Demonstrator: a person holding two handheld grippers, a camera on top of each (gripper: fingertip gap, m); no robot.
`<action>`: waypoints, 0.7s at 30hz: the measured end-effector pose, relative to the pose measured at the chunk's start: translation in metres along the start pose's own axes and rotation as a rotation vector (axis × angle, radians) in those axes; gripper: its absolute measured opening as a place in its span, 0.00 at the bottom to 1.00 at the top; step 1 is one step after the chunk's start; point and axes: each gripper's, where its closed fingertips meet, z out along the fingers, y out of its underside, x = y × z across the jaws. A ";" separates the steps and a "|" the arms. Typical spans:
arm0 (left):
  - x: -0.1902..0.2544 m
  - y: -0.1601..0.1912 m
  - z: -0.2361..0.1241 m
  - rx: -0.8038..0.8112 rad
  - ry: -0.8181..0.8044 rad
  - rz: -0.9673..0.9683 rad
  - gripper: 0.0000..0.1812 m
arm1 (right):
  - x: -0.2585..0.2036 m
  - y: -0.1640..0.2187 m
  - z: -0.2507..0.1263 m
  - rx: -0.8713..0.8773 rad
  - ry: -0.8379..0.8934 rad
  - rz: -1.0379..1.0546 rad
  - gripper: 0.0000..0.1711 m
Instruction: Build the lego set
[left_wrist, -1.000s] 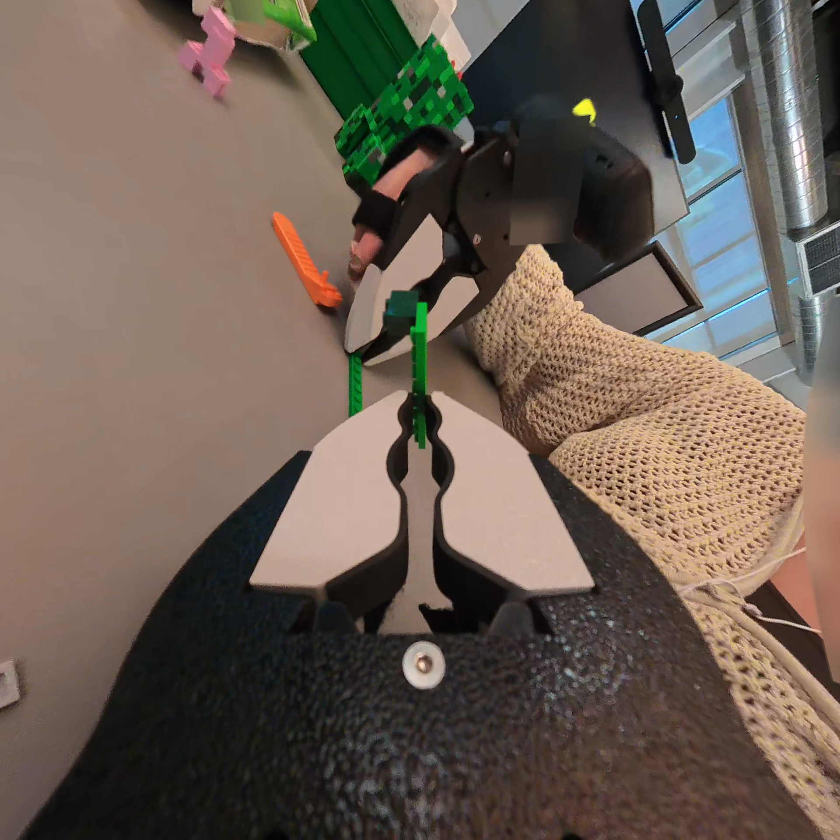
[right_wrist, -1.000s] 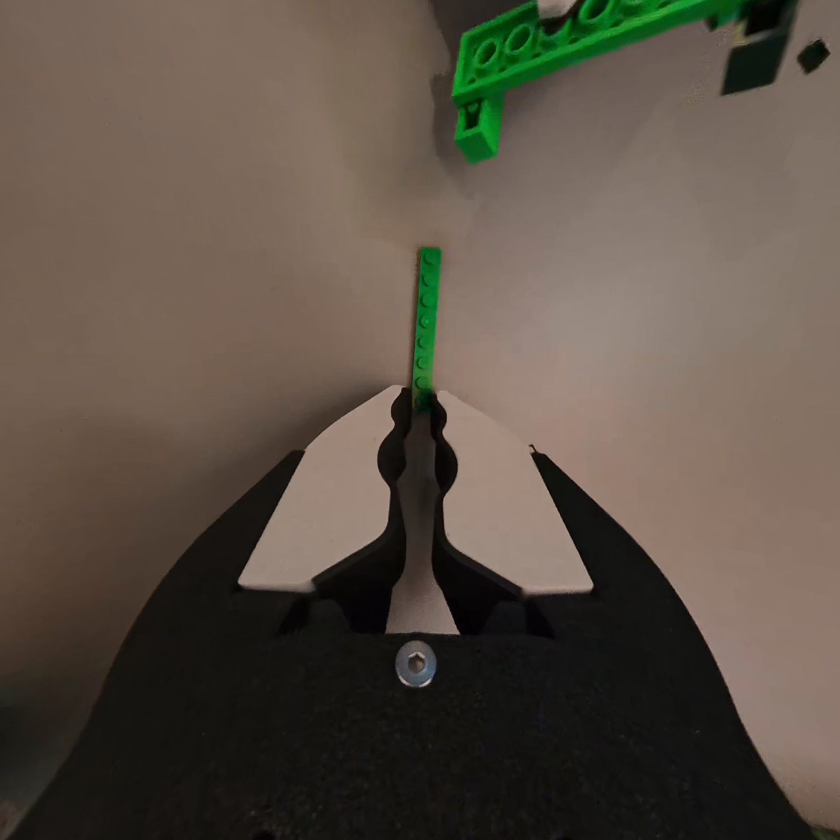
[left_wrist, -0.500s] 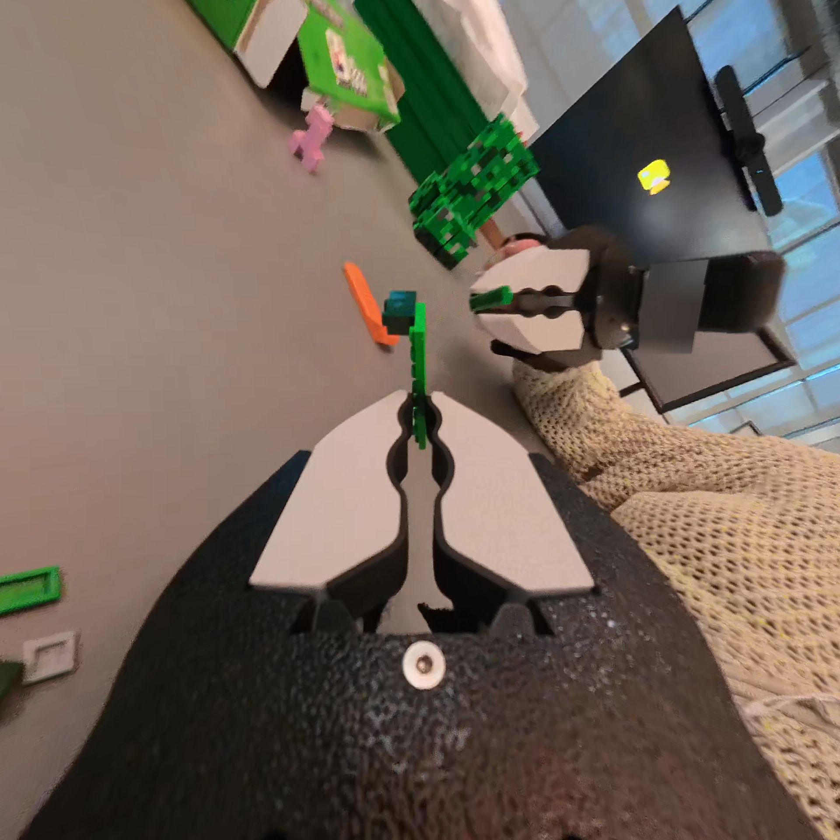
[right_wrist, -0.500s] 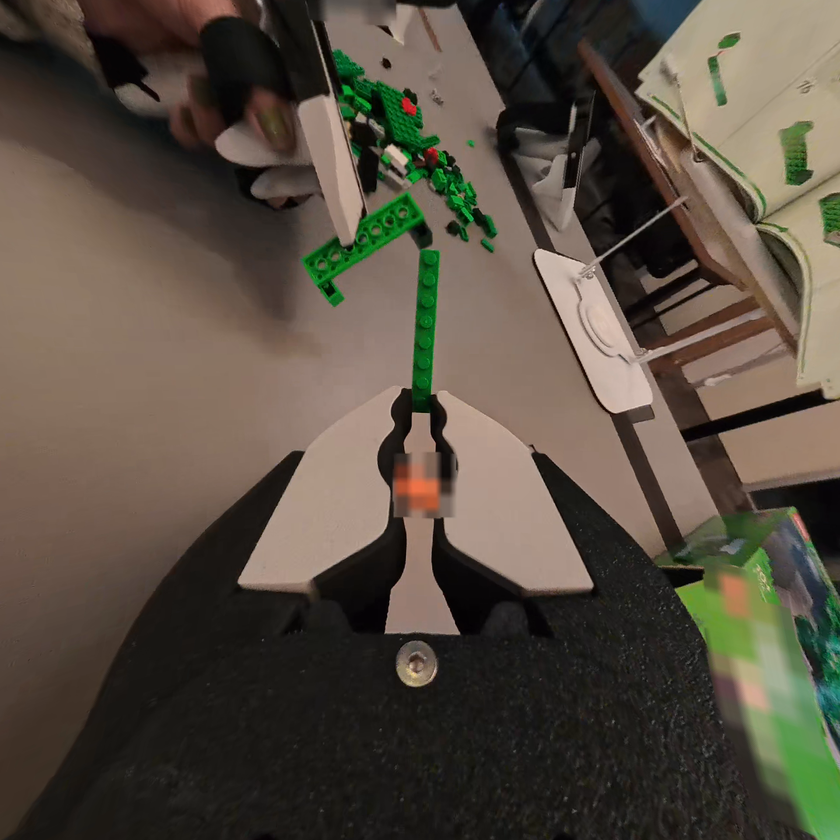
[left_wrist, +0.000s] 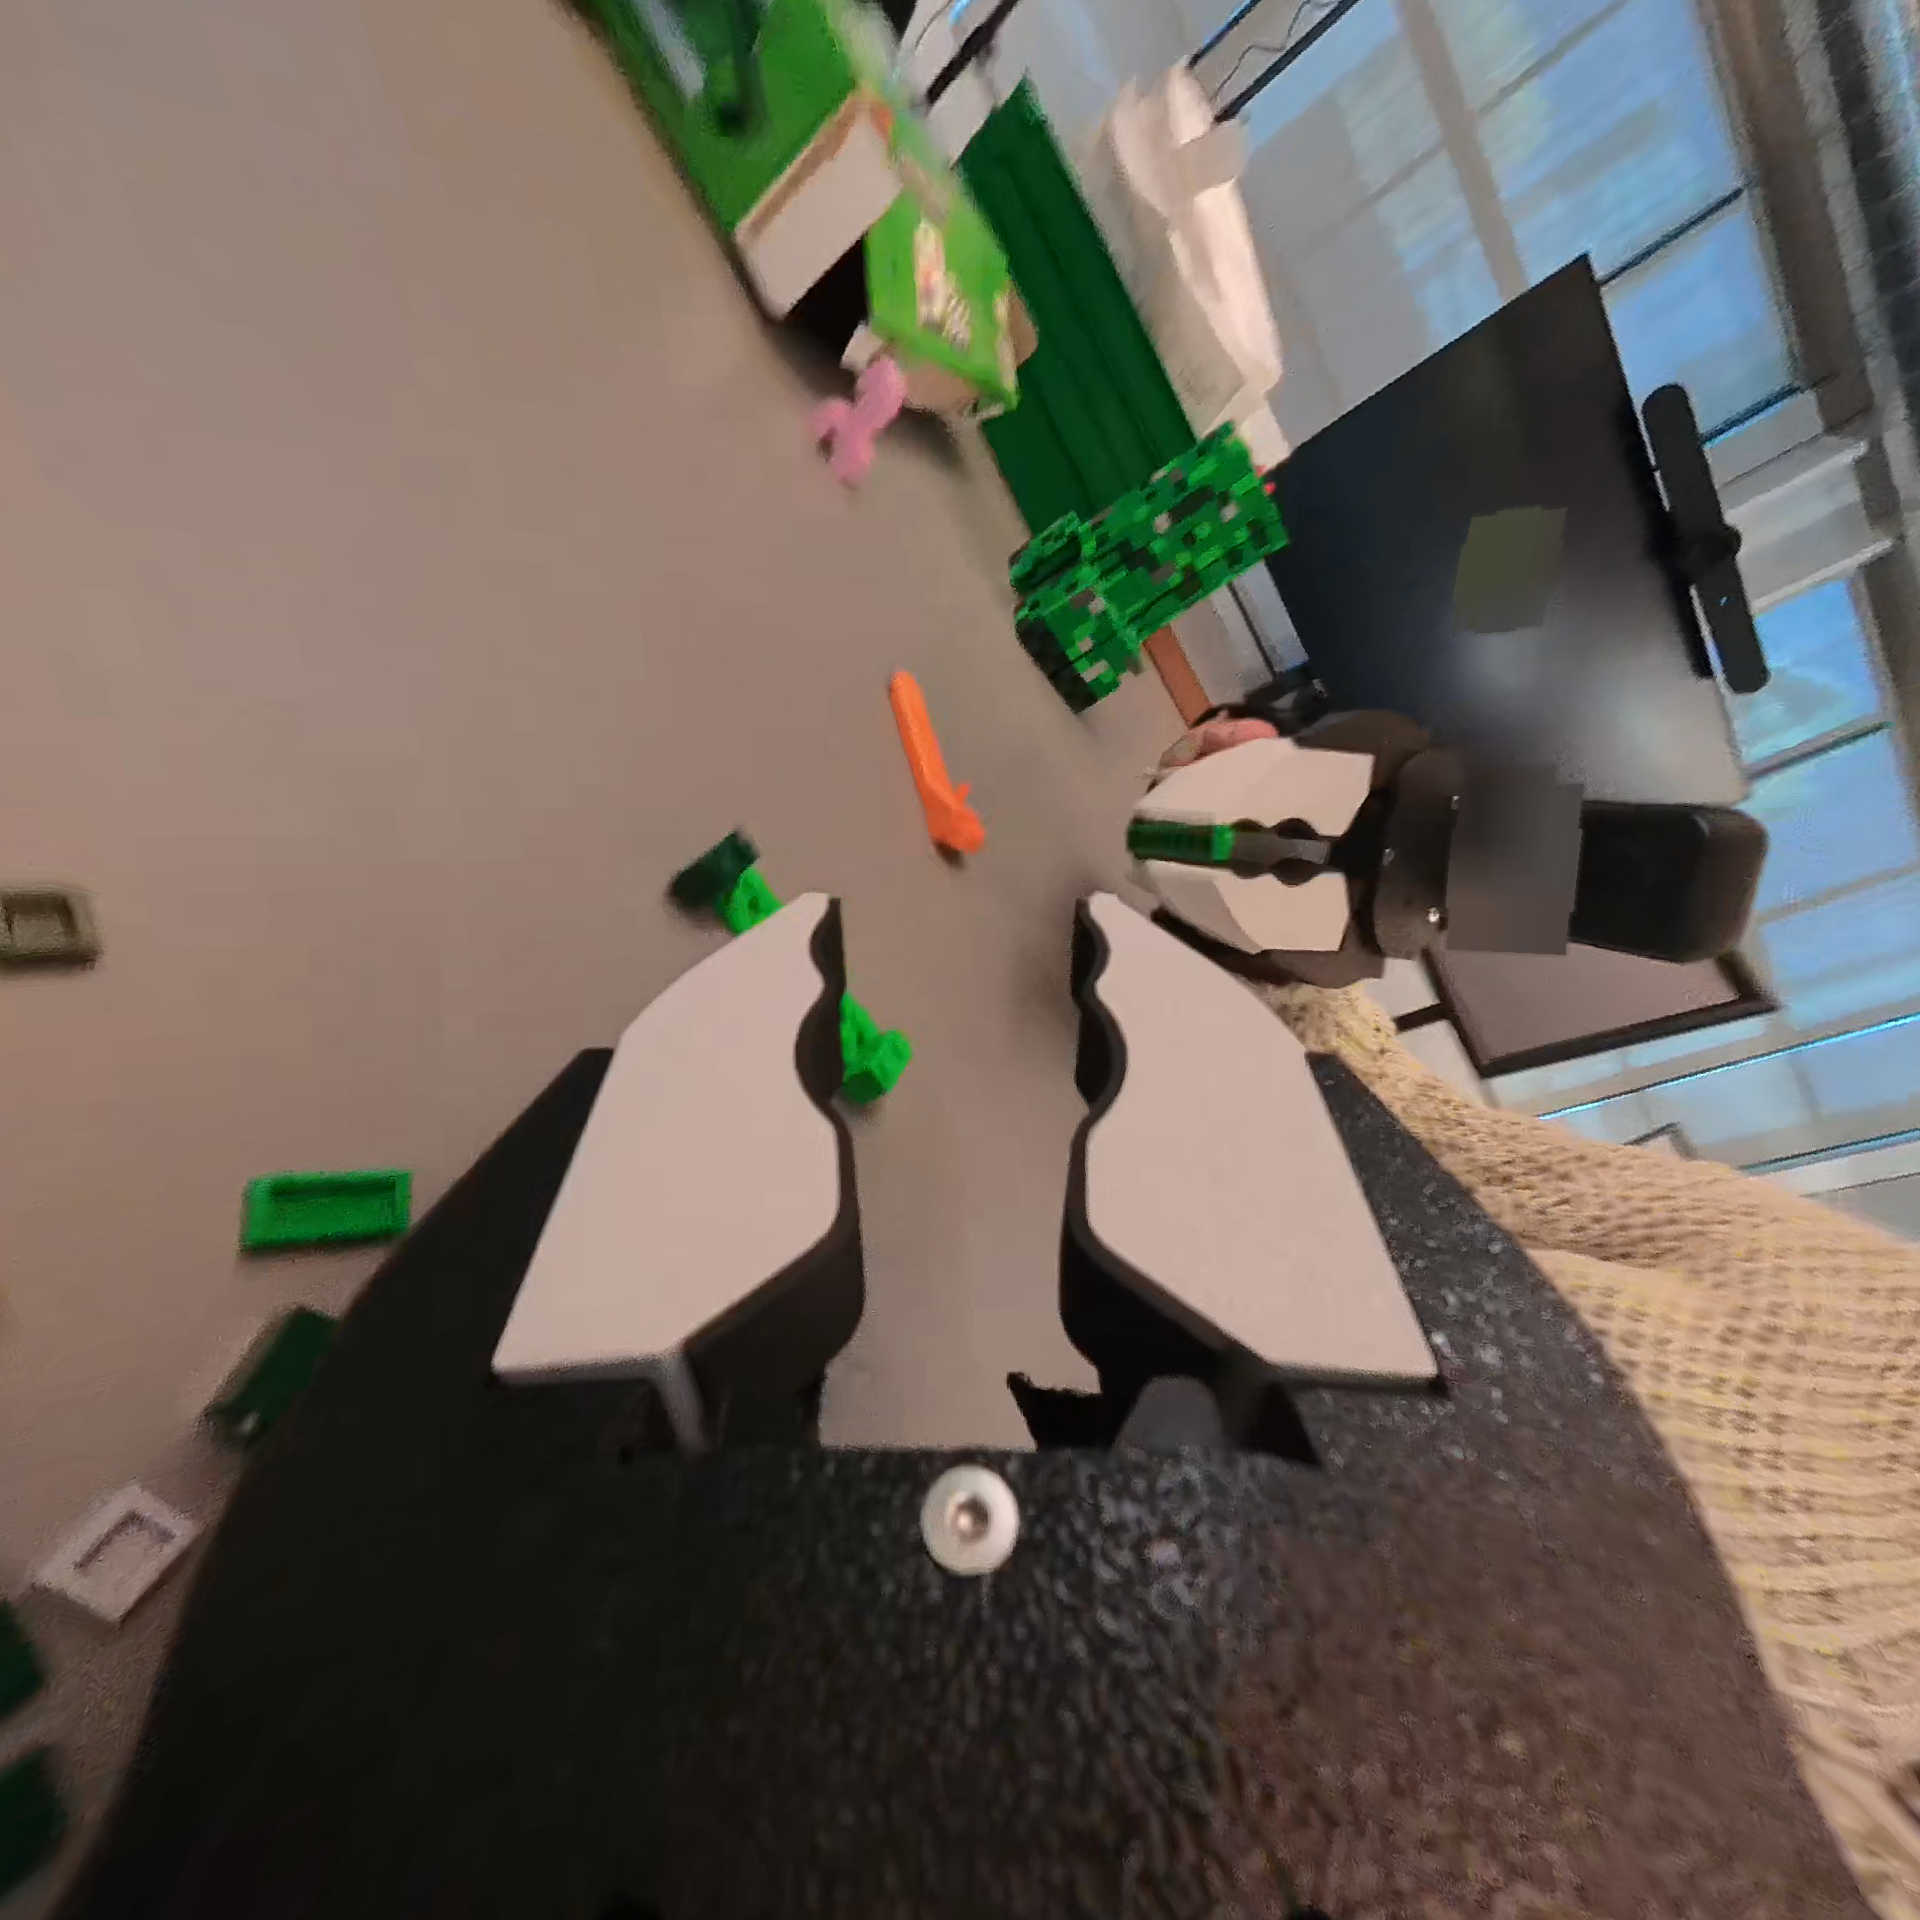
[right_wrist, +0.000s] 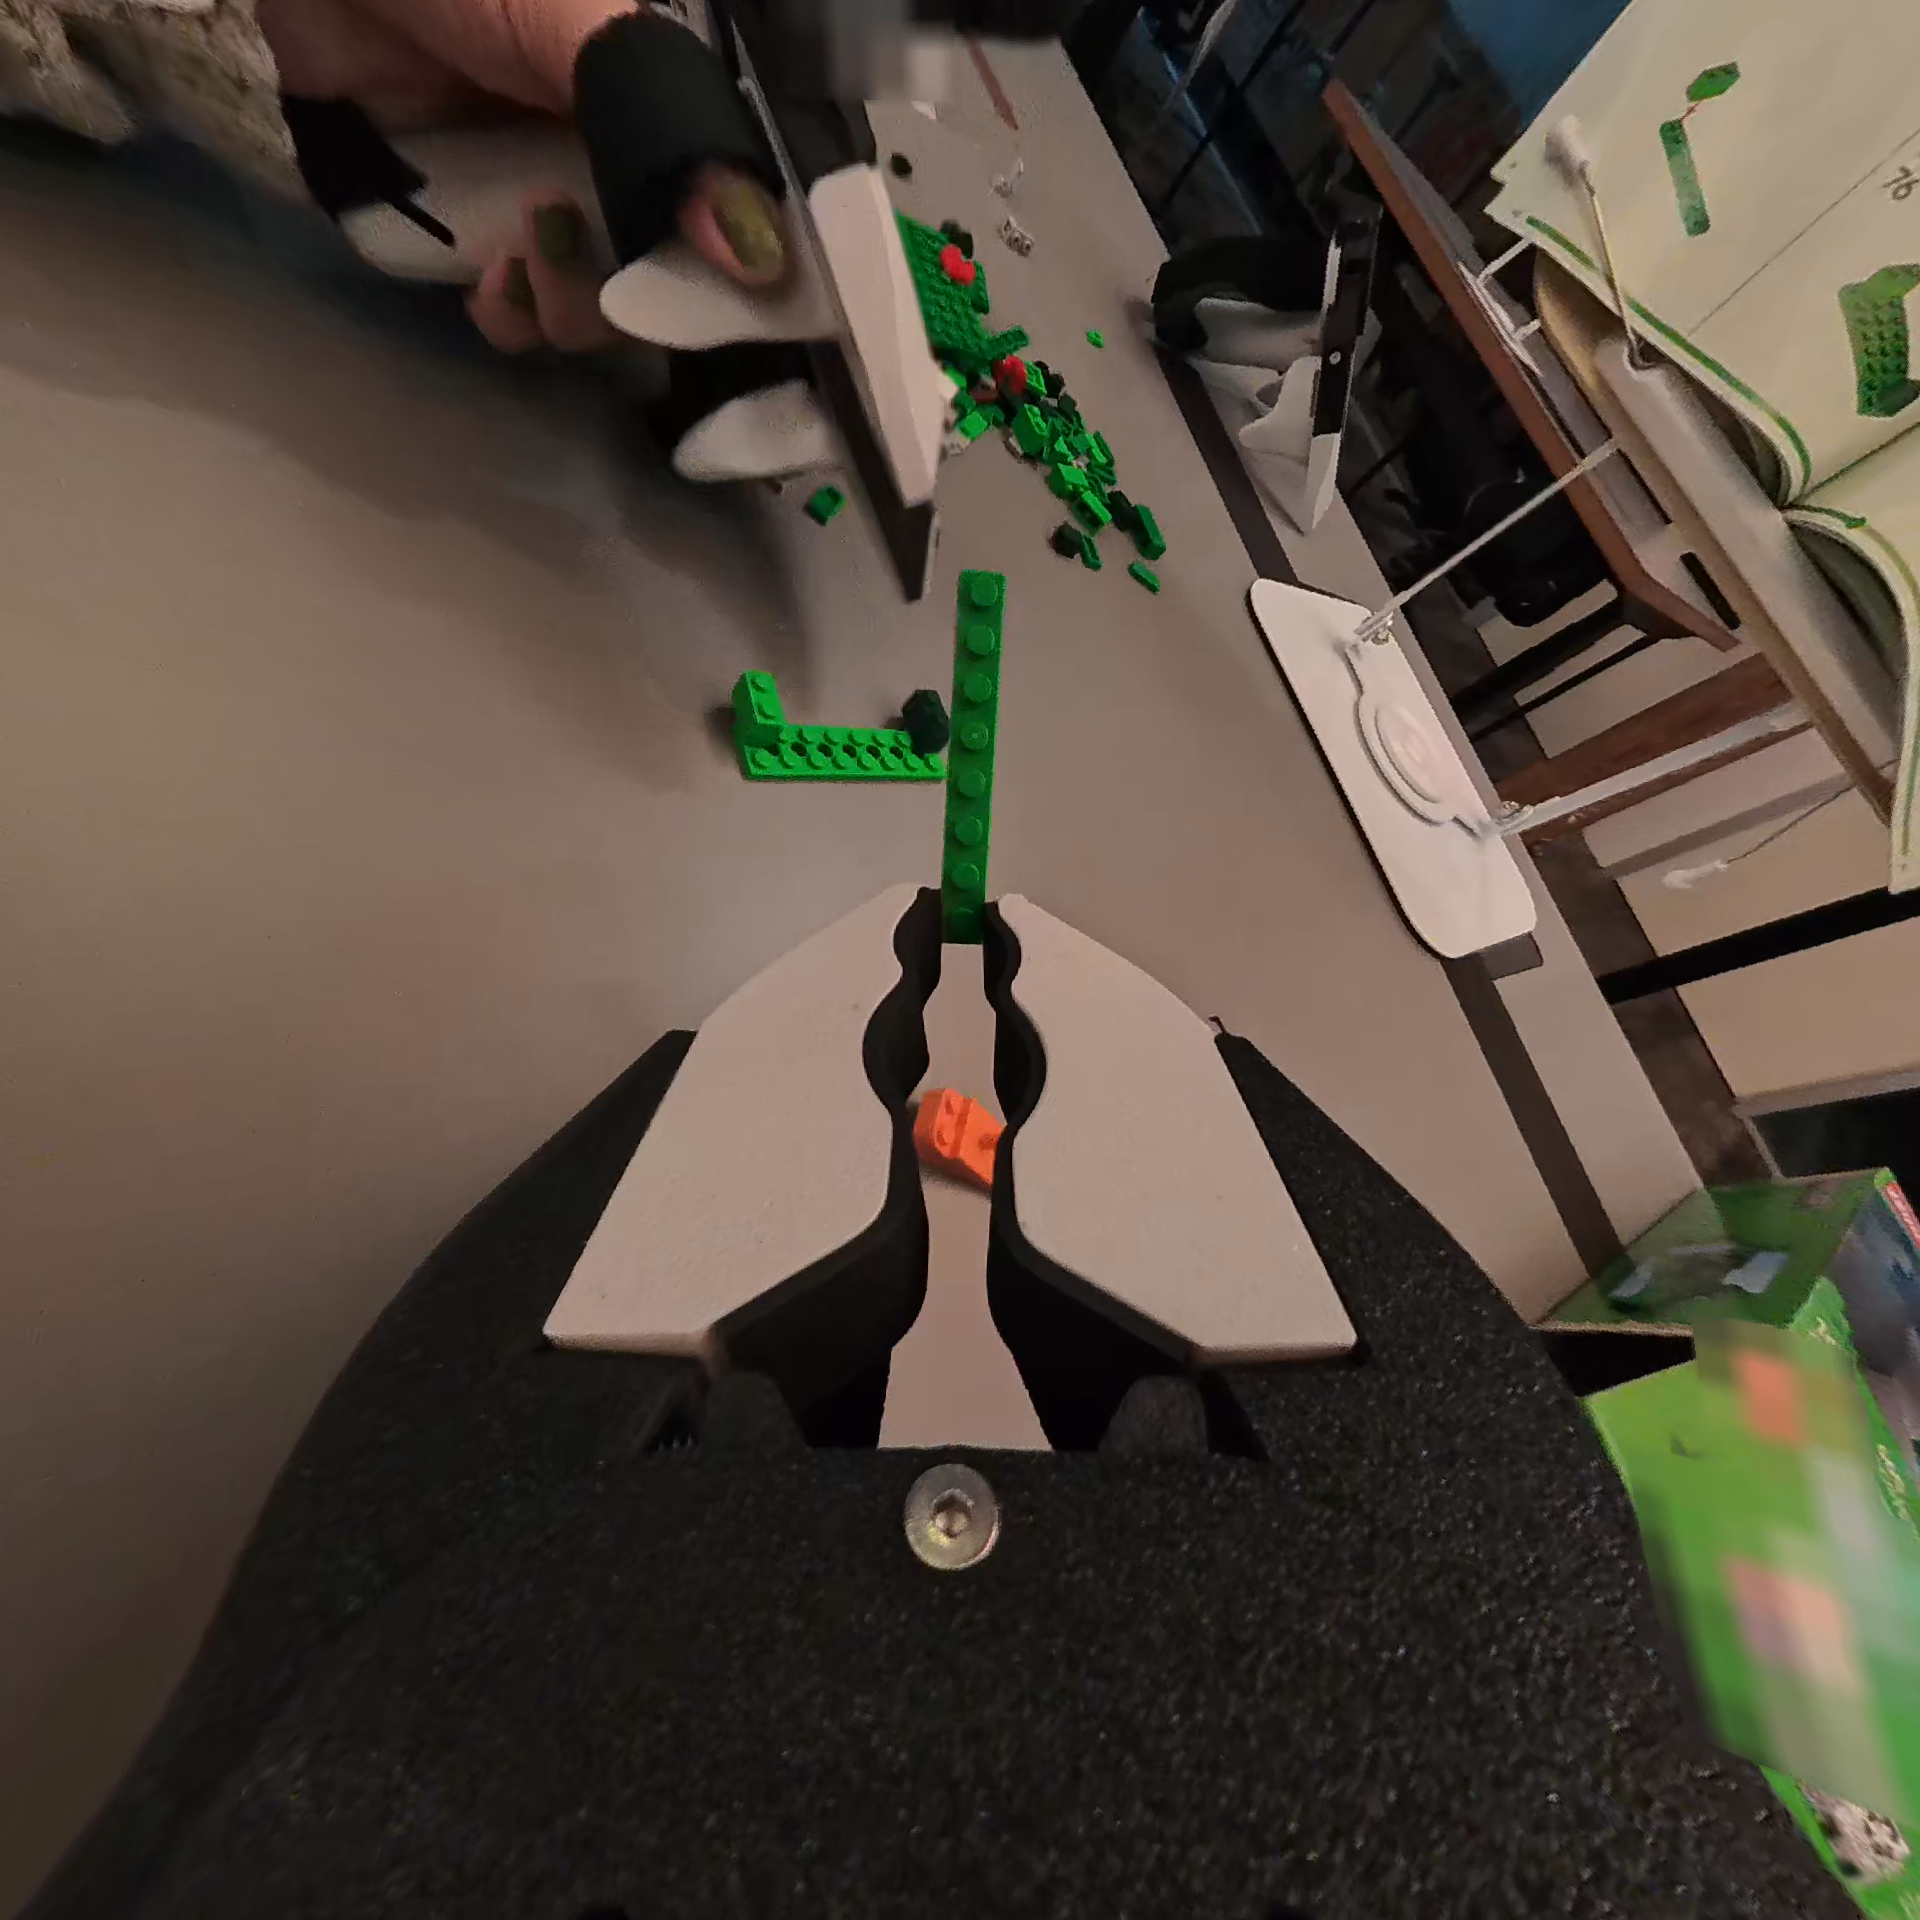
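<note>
- The grey table (right_wrist: 312, 935) carries everything in both views.
- A green lego box (left_wrist: 935, 281) lies at the far end in the left wrist view, with a blocky green-and-black lego model (left_wrist: 1143, 571) nearer.
- An open instruction booklet (right_wrist: 1766, 260) sits on a wire stand with a white base (right_wrist: 1392, 758) at the table edge in the right wrist view.
- The left gripper (left_wrist: 954, 935) has its jaws spread wide with nothing between them, above the table.
- The right gripper (right_wrist: 963, 914) is clamped on the near end of a long green plate (right_wrist: 977, 727), which sticks straight out ahead of the tips; in the left wrist view it (left_wrist: 1143, 842) shows off to the right, held in the air.
- A bright green L-shaped assembly (right_wrist: 831, 743) with a dark green brick at one end lies flat on the table, just beyond the left gripper's left finger (left_wrist: 727, 1039).
- A pile of loose green bricks (right_wrist: 1070, 468) lies farther off.
- An orange brick separator (left_wrist: 930, 769) lies between the assembly and the model.
- A small pink figure (left_wrist: 862, 421) sits beside the box.
</note>
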 end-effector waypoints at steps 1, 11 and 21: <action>0.008 -0.006 -0.002 0.030 0.006 0.075 0.23 | -0.001 -0.002 0.000 0.007 -0.007 0.016 0.04; 0.069 0.027 0.022 -0.124 -0.301 1.544 0.26 | -0.024 -0.016 0.000 0.068 -0.231 0.274 0.04; 0.042 0.034 0.034 -0.337 -0.715 2.141 0.02 | -0.038 -0.027 -0.011 0.126 -0.397 0.361 0.04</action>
